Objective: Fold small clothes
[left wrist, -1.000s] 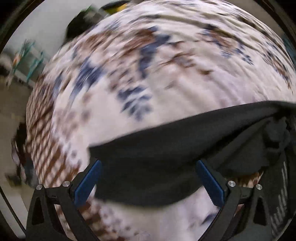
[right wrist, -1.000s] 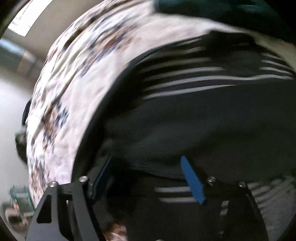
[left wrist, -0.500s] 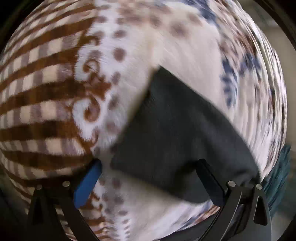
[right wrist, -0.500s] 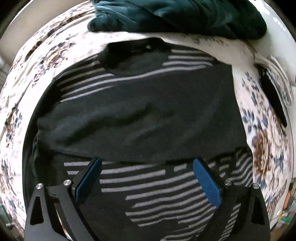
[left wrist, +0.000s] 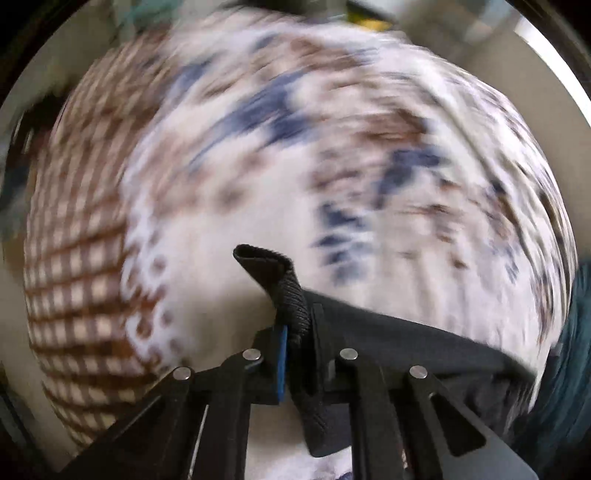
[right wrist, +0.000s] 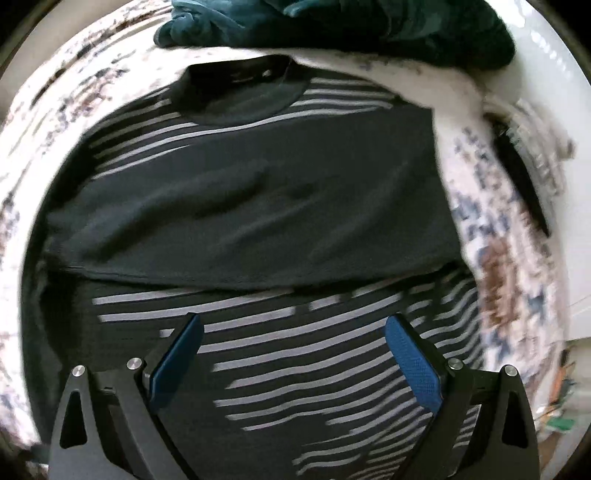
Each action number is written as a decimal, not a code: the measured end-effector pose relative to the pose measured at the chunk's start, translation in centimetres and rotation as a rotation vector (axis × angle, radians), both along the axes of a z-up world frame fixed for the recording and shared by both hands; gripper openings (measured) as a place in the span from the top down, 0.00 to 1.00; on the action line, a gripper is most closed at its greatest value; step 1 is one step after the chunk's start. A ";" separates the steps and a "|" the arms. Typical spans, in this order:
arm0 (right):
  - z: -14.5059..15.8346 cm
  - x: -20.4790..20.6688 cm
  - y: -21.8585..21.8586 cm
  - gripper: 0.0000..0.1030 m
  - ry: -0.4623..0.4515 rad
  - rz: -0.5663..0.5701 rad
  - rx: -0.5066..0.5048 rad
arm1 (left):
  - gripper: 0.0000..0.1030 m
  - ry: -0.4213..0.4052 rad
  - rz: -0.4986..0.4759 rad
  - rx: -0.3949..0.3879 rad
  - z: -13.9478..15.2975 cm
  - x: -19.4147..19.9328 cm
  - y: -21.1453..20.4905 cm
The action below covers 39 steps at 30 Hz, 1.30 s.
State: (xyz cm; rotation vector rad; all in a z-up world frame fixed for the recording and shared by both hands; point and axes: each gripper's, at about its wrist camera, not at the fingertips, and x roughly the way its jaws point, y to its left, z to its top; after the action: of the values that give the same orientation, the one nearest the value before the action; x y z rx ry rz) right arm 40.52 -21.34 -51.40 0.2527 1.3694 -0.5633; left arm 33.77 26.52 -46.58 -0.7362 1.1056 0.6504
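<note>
A black sweater with grey stripes [right wrist: 258, 206] lies flat on the flowered bedspread [right wrist: 498, 266], one sleeve folded across its chest. My right gripper [right wrist: 291, 354] hovers above the striped lower part, jaws wide open with nothing between them. In the left wrist view my left gripper [left wrist: 297, 336] is shut on the ribbed black cuff [left wrist: 291, 295] of the sweater's sleeve, which sticks up past the fingers. The rest of that sleeve [left wrist: 424, 350] trails off to the right over the bedspread [left wrist: 332, 166].
A dark teal garment [right wrist: 351, 26] is heaped at the far edge of the bed, beyond the sweater's collar. A black flat object [right wrist: 521, 177] lies on the bedspread to the right. The bedspread's brown checked border [left wrist: 74, 240] shows at left.
My left gripper has closed onto the sleeve cuff and swung across the bed. My right gripper opened wider, drew back from the sweater and then held still.
</note>
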 end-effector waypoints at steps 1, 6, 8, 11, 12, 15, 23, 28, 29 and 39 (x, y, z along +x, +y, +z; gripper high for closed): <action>0.3 0.1 -0.2 0.03 -0.004 0.002 -0.015 | 0.92 -0.022 -0.059 0.036 0.9 0.9 -0.8; 1.4 0.4 -2.2 0.03 -0.035 0.014 -0.029 | 0.92 -0.152 -0.400 0.209 7.3 5.9 -8.6; 1.6 0.0 -3.9 0.03 -0.053 -0.006 0.004 | 0.92 -0.194 -0.516 0.217 9.1 7.3 -12.8; 1.4 -1.5 -7.4 0.03 -0.062 -0.057 0.050 | 0.92 -0.241 -0.720 0.180 10.6 9.2 -22.9; 1.2 -2.3 -8.7 0.03 -0.057 -0.077 0.057 | 0.92 -0.246 -0.771 0.169 10.7 9.4 -25.8; 0.6 -4.9 -13.1 0.03 -0.039 -0.132 0.065 | 0.92 -0.258 -0.939 0.111 9.9 10.0 -35.2; -1.9 -9.1 -22.8 0.03 -0.008 -0.239 0.103 | 0.88 -0.164 -1.230 0.042 5.5 7.7 -52.8; -1.1 -8.8 -25.4 0.03 -0.088 -0.236 0.211 | 0.52 -0.128 -1.270 0.019 5.7 5.4 -52.7; -0.8 -8.6 -25.5 0.03 -0.117 -0.230 0.252 | 0.32 -0.129 -1.262 0.033 5.8 5.5 -51.7; -2.5 -0.6 -19.8 0.03 -0.214 -0.048 0.508 | 0.22 0.020 -0.861 0.402 5.2 8.5 -30.9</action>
State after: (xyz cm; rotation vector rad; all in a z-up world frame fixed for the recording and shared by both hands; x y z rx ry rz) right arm 39.96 -41.16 -53.93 0.7374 1.2811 -0.2102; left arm 42.24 -4.41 -41.37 0.1192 1.1346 0.1225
